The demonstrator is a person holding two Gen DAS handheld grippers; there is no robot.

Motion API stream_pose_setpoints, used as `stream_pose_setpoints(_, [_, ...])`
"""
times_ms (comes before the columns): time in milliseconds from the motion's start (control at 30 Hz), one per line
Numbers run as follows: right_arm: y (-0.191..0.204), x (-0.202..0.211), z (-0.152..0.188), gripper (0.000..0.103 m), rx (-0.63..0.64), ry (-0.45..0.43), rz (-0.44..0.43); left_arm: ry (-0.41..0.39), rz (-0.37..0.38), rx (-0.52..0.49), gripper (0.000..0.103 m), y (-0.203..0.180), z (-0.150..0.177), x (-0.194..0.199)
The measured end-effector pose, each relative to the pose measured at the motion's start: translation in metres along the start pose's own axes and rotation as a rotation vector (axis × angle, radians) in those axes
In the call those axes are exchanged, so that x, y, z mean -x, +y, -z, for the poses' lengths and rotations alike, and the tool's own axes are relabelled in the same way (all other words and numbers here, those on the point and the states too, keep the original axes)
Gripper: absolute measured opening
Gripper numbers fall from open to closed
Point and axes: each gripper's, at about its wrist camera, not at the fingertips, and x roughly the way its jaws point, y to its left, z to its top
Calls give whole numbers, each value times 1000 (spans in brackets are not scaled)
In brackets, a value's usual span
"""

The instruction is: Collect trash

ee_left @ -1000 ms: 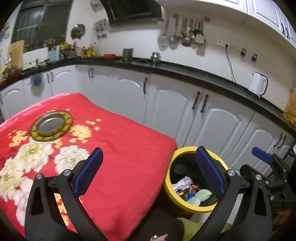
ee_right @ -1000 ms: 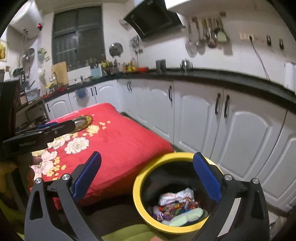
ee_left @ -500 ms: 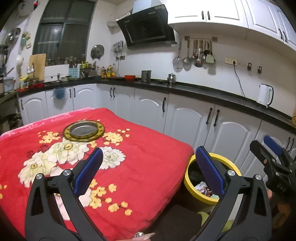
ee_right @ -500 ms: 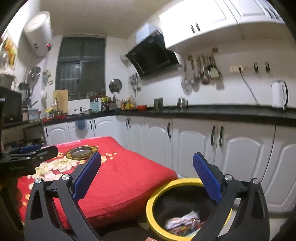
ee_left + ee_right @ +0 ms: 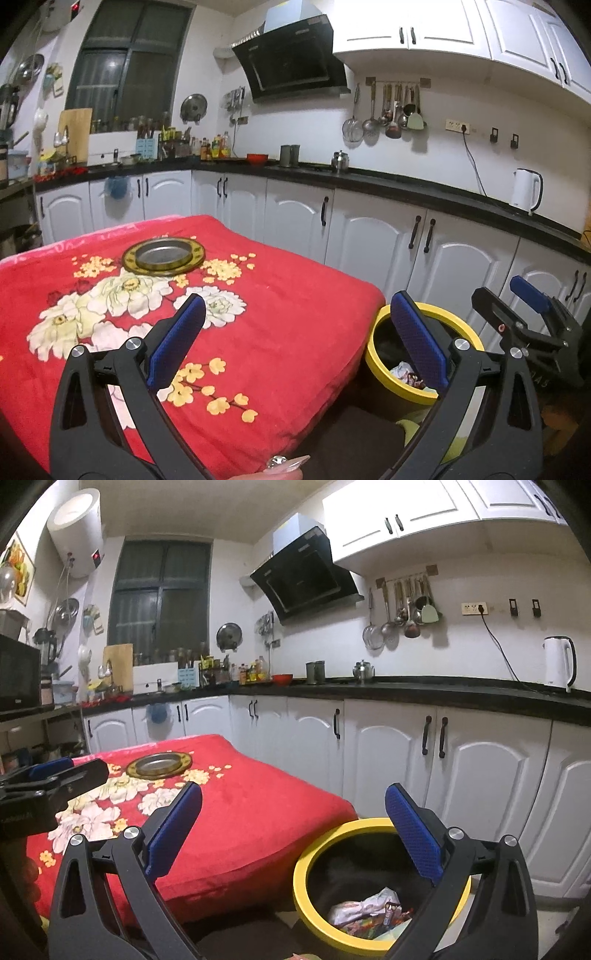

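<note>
A yellow-rimmed black trash bin (image 5: pixel 380 332) stands on the floor beside the red flowered table; it also shows in the right wrist view (image 5: pixel 306 864). Crumpled wrappers (image 5: pixel 365 910) lie inside it, also glimpsed in the left wrist view (image 5: pixel 404 371). My left gripper (image 5: pixel 295 332) is open and empty above the table's near corner. My right gripper (image 5: pixel 293 823) is open and empty above the bin and table edge. The right gripper also shows at the right of the left wrist view (image 5: pixel 517 314).
A red cloth with white flowers covers the table (image 5: pixel 280 325), with a round brass-rimmed metal dish (image 5: pixel 163 256) at its far side. White cabinets (image 5: pixel 391 753) under a black counter run behind. A white kettle (image 5: pixel 558 662) stands on the counter.
Both grippers have lifted and tilted up from looking down into the bin, so the kitchen wall and cabinets fill more of each view. Both stay open and empty.
</note>
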Motion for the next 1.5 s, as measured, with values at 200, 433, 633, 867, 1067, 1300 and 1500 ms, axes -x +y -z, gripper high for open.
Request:
stream_pose_setpoints(200, [0,1,1,97,-2,-6,-1,4,-3,2,92,0,1,0])
stream_pose_setpoints(433, [0,1,2,97,-3,-11,-3,15,-4,3,92,0,2,-2])
stream_pose_setpoints(633, [0,2,2,97,-11,-3,2,18,0,6,92,1,3,-3])
stream_pose_setpoints(867, [0,2,3,97,-14,0,2,18,0,6,92,0,2,-3])
stream_pose_setpoints(1067, [0,2,2,97,-15,-1,1,17,-1,5,92,1,2,-3])
stream_pose_setpoints(1300, [-1,2,2,97,-15,-1,2,18,0,4,92,1,2,-3])
stream_pose_setpoints(1500, [-1,2,2,97,-16,-1,2,17,0,5,92,1,2,-3])
